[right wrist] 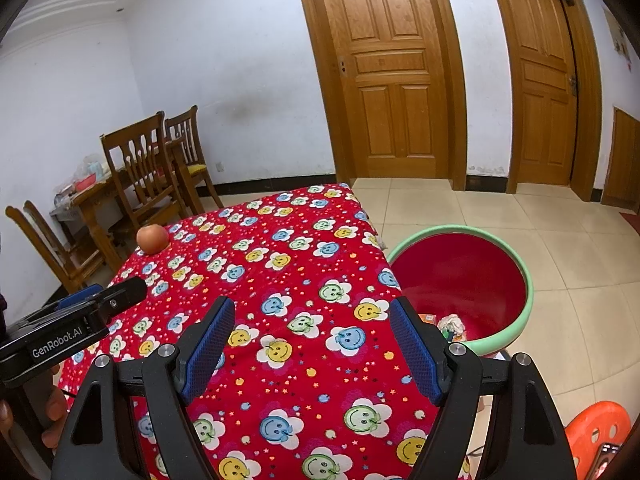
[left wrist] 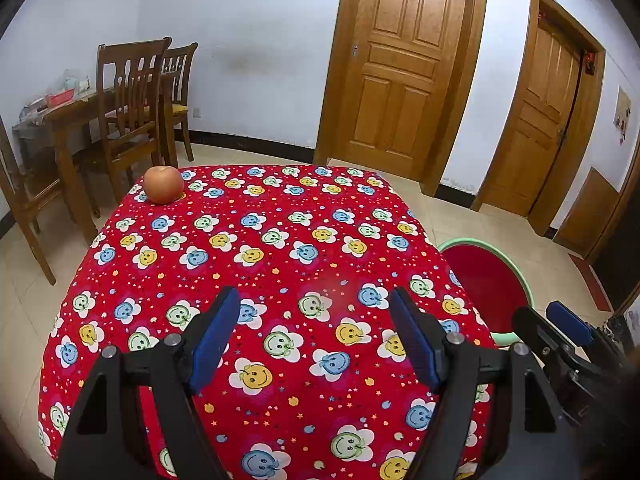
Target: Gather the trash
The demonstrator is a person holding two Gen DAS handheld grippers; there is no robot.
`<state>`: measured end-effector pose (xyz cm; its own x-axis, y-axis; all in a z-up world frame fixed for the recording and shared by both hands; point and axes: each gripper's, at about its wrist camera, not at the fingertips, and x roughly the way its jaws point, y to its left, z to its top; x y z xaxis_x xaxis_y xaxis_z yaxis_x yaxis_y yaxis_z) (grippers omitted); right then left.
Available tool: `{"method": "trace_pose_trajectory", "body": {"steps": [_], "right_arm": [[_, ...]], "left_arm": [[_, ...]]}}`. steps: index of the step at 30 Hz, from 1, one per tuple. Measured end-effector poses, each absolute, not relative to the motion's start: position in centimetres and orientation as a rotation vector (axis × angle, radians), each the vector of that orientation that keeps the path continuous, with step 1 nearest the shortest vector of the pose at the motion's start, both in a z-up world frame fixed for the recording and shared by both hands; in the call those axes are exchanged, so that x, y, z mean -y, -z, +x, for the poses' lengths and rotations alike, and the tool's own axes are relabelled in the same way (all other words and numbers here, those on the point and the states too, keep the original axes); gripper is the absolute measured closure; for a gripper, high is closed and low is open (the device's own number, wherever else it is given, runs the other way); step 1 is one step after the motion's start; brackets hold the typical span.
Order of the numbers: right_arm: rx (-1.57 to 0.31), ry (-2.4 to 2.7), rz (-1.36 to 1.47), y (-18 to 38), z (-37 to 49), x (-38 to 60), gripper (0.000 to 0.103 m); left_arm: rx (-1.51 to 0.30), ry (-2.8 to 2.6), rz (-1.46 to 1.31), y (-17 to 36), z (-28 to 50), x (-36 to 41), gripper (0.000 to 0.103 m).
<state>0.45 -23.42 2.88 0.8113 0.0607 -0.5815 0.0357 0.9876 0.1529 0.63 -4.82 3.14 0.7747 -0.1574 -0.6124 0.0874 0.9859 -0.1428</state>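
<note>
A red bin with a green rim (right wrist: 520, 264) stands on the floor right of the table; crumpled paper and wrappers (right wrist: 450, 324) lie at its bottom. It also shows in the left wrist view (left wrist: 524, 280). My left gripper (left wrist: 314, 320) is open and empty above the table's near half. My right gripper (right wrist: 312, 320) is open and empty above the table's near right part, left of the bin. An apple (left wrist: 163, 185) sits at the table's far left corner, also in the right wrist view (right wrist: 152, 239).
The table wears a red smiley-flower cloth (left wrist: 280, 264). A wooden table with chairs (left wrist: 132, 108) stands at the back left. Two wooden doors (left wrist: 404, 60) are behind. An orange plastic stool (right wrist: 600, 432) is at the lower right.
</note>
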Motion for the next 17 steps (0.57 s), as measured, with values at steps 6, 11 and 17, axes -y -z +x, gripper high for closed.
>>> {"method": "trace_pose_trajectory", "body": {"steps": [6, 11, 17], "right_arm": [[-0.625, -0.014, 0.16, -2.86, 0.44, 23.45, 0.023], [-0.625, -0.014, 0.16, -2.89, 0.46, 23.43, 0.023], [-0.626, -0.014, 0.162, -2.88, 0.45, 23.44, 0.023]], "left_arm": [[-0.672, 0.134, -0.109, -3.18, 0.64, 4.87, 0.027], [-0.672, 0.133, -0.109, -3.17, 0.67, 5.02, 0.027], [-0.676, 0.124, -0.107, -3.18, 0.82, 5.11, 0.027]]}}
